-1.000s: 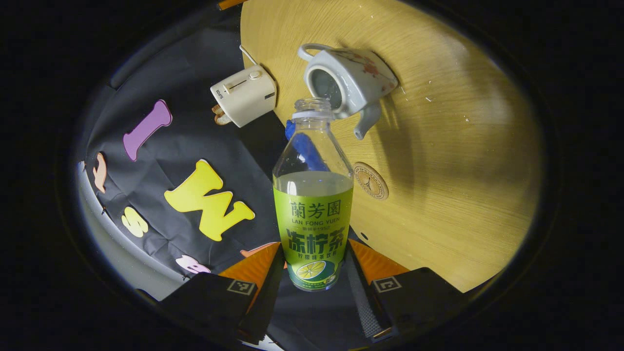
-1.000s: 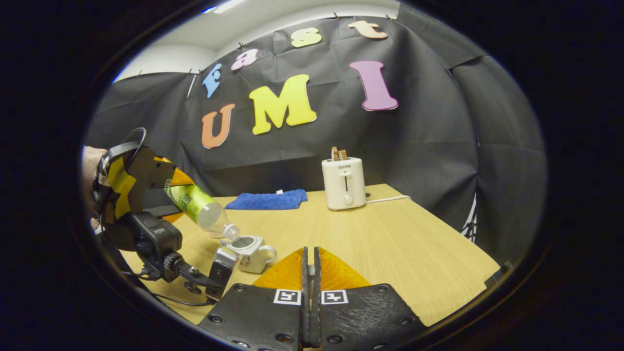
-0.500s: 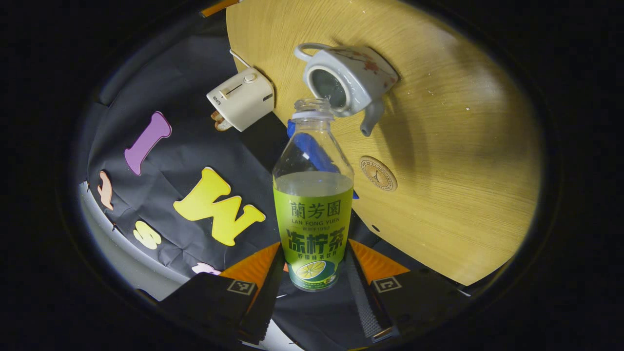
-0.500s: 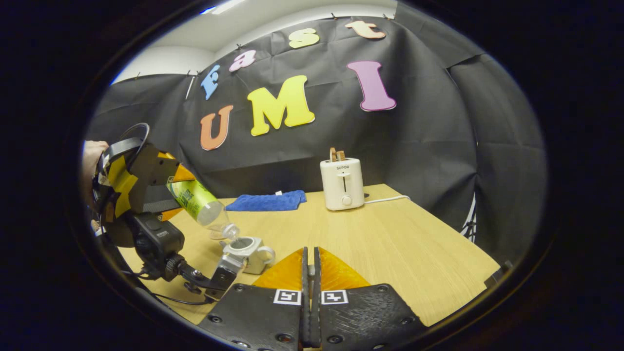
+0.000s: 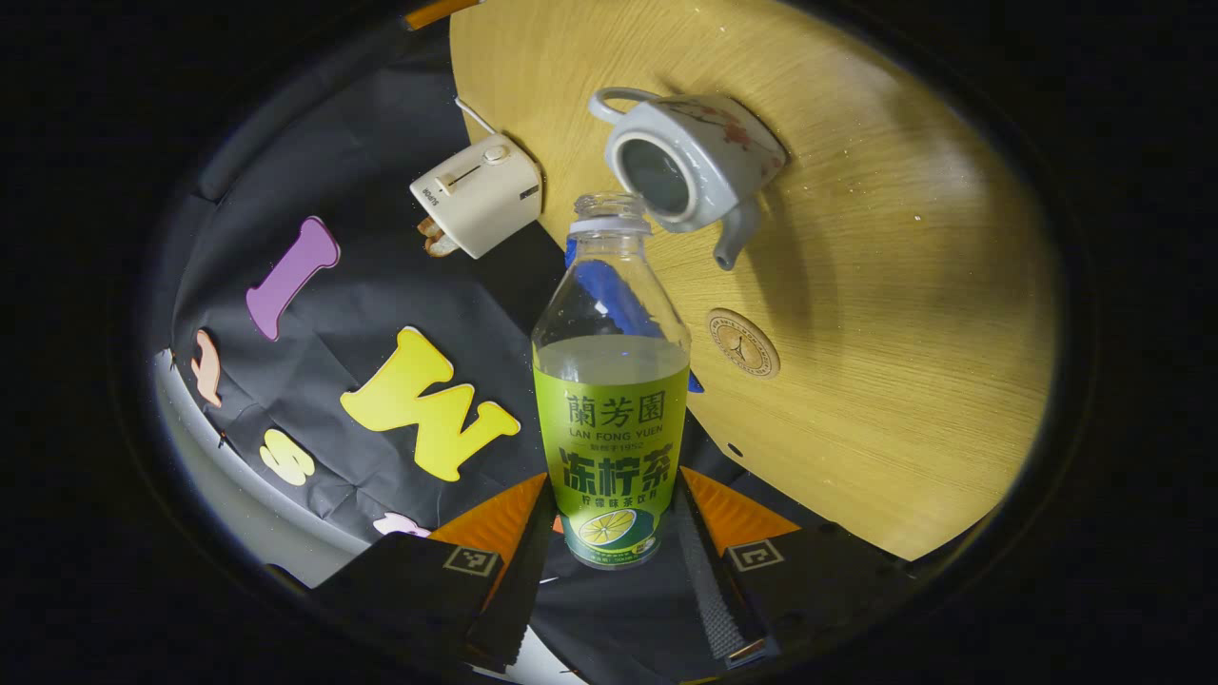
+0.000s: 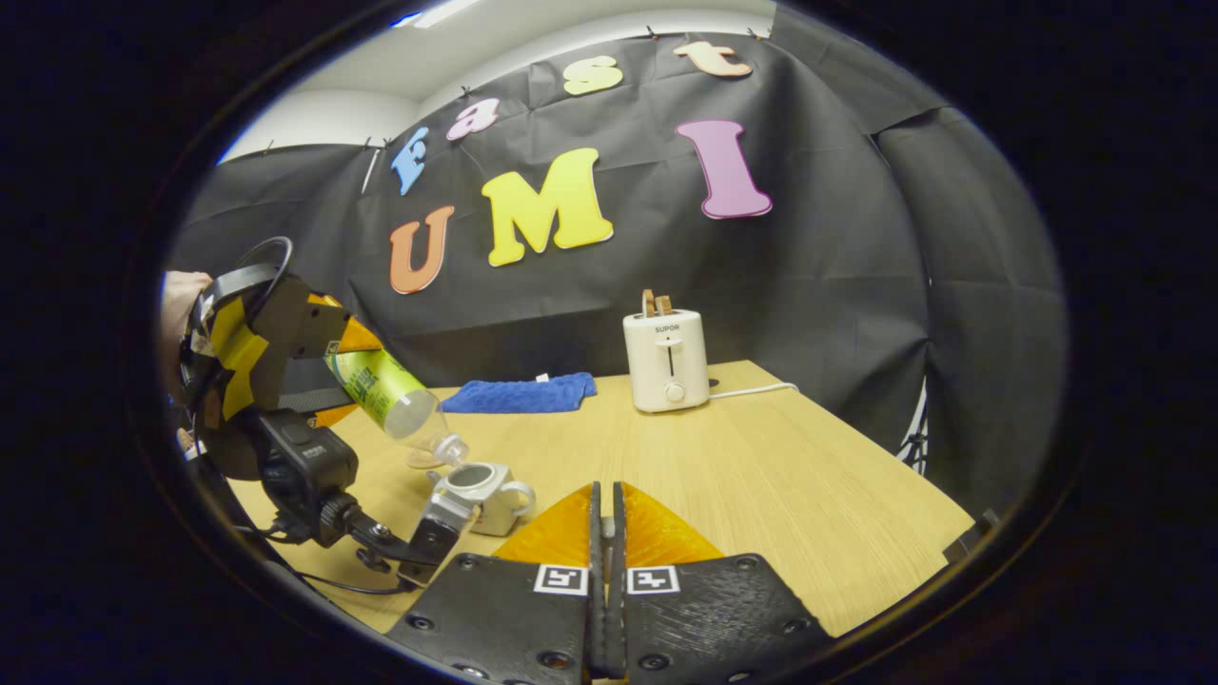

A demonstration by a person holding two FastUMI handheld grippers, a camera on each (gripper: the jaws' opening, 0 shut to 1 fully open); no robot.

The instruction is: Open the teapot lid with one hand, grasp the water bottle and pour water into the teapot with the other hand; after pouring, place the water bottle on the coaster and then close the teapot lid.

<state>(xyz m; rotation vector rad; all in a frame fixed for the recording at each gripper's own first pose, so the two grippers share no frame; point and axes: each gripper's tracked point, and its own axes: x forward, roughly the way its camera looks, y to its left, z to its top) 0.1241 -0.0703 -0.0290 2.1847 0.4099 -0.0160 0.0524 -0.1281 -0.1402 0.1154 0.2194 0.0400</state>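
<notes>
Left gripper: its two fingers pinch the lower, labelled part of the water bottle, one on each side. In the right gripper view it sits at the left edge, held by a hand and tipped down toward the teapot.

Water bottle: clear plastic with a green label, cap off, partly filled with pale liquid. It is tilted, mouth lowest; the mouth hangs just beside the rim of the teapot's opening. In the right gripper view the mouth is just above the pot. Whether any liquid is running out, I cannot tell.

Teapot: pale ceramic with a red flower pattern, standing on the surface, its round opening bare. Handle on one side, spout on the other. In the right gripper view it sits near the front left of the surface.

Coaster: small round wooden disc lying flat on the surface, near the teapot's spout, nothing on it.

Right gripper: fingers pressed together with barely a slit between them, raised above the near edge of the surface, well apart from the teapot. Whether something thin is caught in that slit, I cannot tell.

Surface: light wood grain.

Toaster: white, toward the back, bread sticking out of the top, cord trailing off.

Blue cloth: folded flat at the back, left of the toaster.
</notes>
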